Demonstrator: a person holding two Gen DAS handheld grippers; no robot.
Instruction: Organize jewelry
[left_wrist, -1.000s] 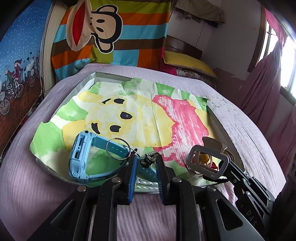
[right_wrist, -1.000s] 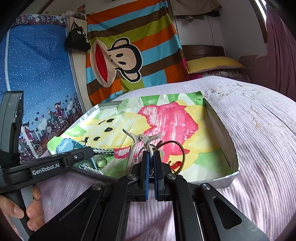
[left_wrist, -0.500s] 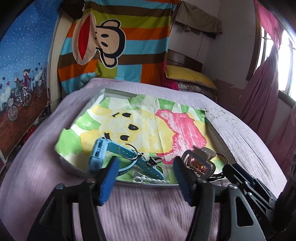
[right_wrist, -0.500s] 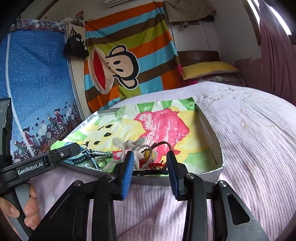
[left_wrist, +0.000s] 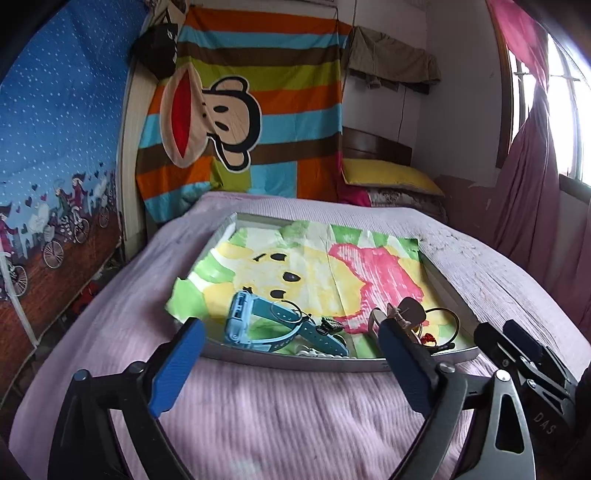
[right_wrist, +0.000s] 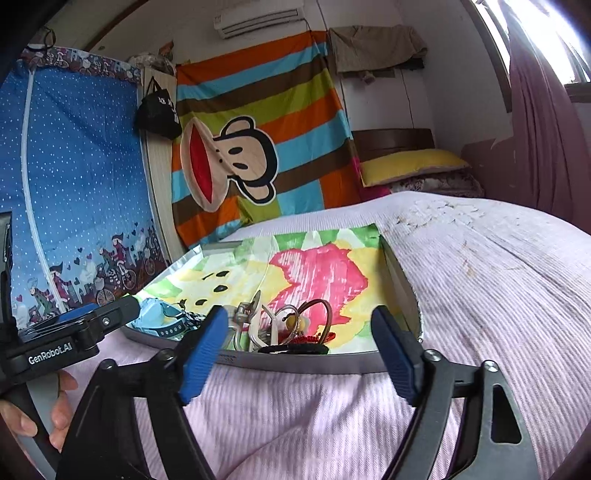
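a ribbed lilac bedspread (left_wrist: 280, 417) carries a shallow grey tray (left_wrist: 295, 360) lined with a cartoon-print sheet. left gripper (left_wrist: 291, 363) and right gripper (right_wrist: 297, 349) both gape wide, holding nothing, short of the tray's near rim. inside lie a blue plastic watch (left_wrist: 258, 325) and tangled metal clips and rings (right_wrist: 284, 325). only the right view shows "genrobot.ai" and a hand (right_wrist: 40, 413).

"GenRobot.AI" printed in white on left gripper (right_wrist: 99, 321) body; "DAS" on right gripper (left_wrist: 517, 343) body.
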